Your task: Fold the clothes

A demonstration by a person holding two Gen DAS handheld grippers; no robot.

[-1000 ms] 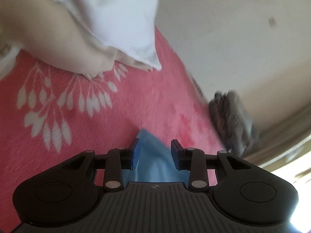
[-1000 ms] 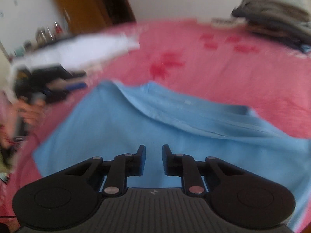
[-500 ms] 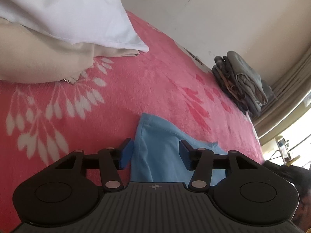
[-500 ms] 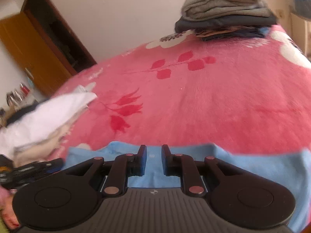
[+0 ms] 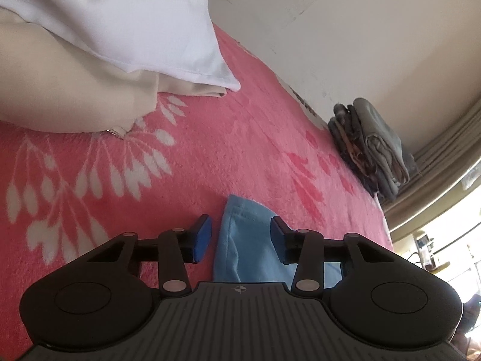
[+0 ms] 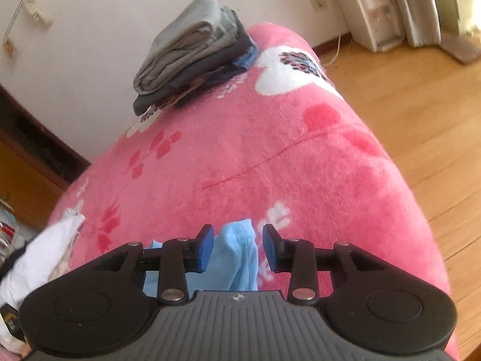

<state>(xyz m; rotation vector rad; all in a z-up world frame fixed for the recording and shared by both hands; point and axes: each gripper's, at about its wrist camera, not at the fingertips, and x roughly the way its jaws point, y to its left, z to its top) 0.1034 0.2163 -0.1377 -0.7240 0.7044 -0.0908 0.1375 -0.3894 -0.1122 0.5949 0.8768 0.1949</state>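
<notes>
Both grippers, left (image 5: 240,236) and right (image 6: 238,245), straddle corners of the light-blue garment (image 6: 237,255) on the pink floral blanket (image 6: 270,156). Left jaws have just narrowed, right just widened (pads clear of cloth). No readable writing anywhere.

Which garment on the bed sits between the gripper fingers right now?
The light blue garment, bunched between both open grippers. The grey folded stack sits far off by the wall; the white cloth lies aside.
</notes>
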